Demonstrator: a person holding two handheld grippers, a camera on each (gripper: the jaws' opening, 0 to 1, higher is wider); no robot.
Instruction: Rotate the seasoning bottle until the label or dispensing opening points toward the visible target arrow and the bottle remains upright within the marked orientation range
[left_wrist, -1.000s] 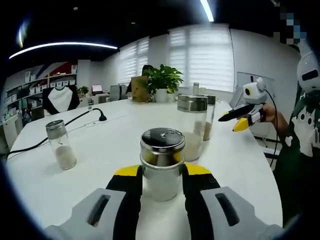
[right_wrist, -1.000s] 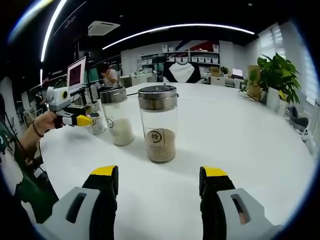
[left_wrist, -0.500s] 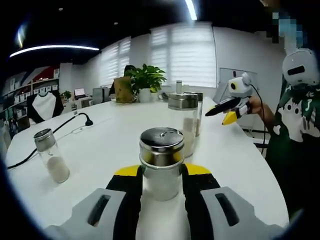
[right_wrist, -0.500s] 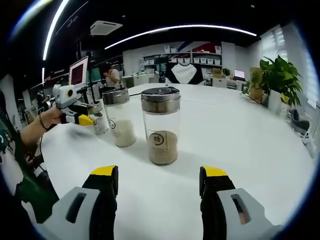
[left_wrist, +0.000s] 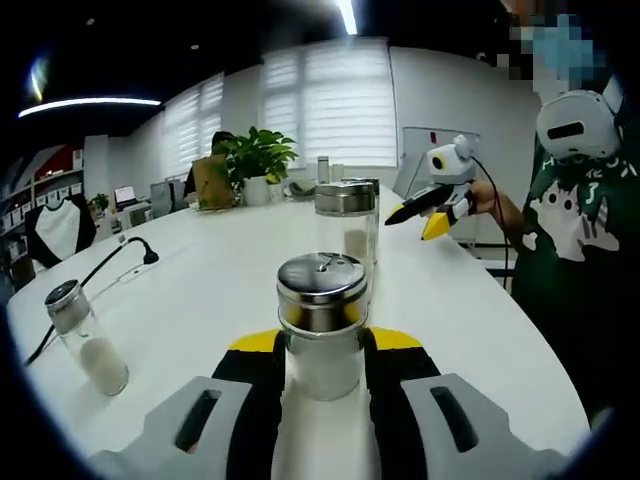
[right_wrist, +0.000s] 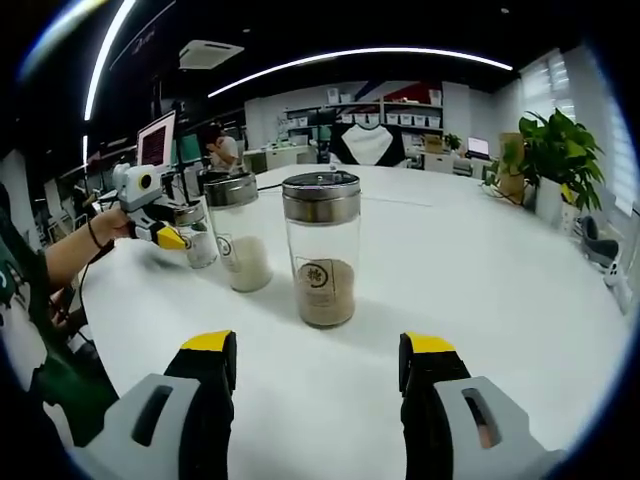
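Note:
A glass seasoning bottle (left_wrist: 322, 325) with a steel lid stands upright on the white table (left_wrist: 200, 275), and my left gripper (left_wrist: 322, 350) is shut on its body. In the right gripper view this same left gripper (right_wrist: 165, 235) holds the bottle (right_wrist: 199, 240) at the far left, behind two others. My right gripper (right_wrist: 318, 372) is open and low over the table, a short way in front of a bottle of brown powder (right_wrist: 322, 250) whose round label faces me. In the left gripper view the right gripper (left_wrist: 428, 214) hangs in the air at the right.
A bottle of white powder (right_wrist: 238, 235) stands left of the brown one. A small bottle (left_wrist: 85, 335) stands at the left, with a black cable (left_wrist: 100, 265) behind it. A potted plant (left_wrist: 250, 160) is at the table's far end. The person (left_wrist: 580, 230) stands at its right edge.
The left gripper has swung round with the bottle in its grip, so its view has panned toward the person. The right gripper has hardly moved and stays open.

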